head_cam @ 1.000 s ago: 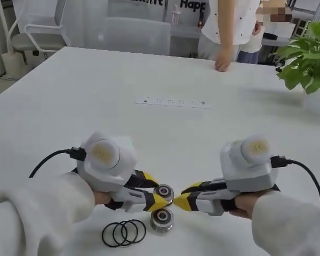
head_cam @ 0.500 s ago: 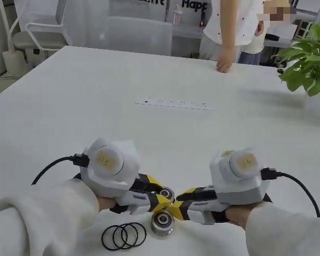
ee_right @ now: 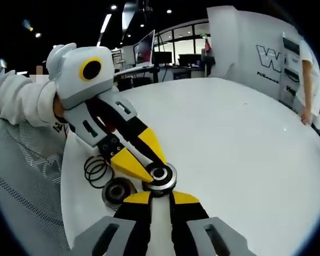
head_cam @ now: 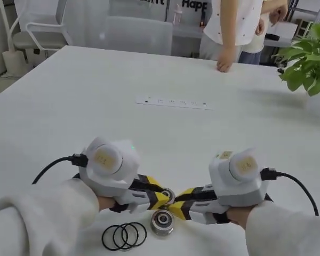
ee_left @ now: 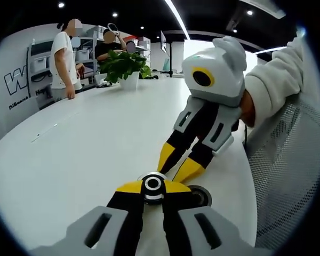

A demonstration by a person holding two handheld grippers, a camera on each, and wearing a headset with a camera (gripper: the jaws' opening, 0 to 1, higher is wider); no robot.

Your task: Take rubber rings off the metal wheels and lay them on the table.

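One metal wheel (ee_right: pixel 161 175), low centre of the head view, sits clamped in the left gripper (head_cam: pixel 160 198), while the right gripper (head_cam: pixel 177 207), jaws narrowed and grip unclear, meets its rim, where the soft, stretchy rubber ring (ee_right: pixel 174 177) likely peels off best.
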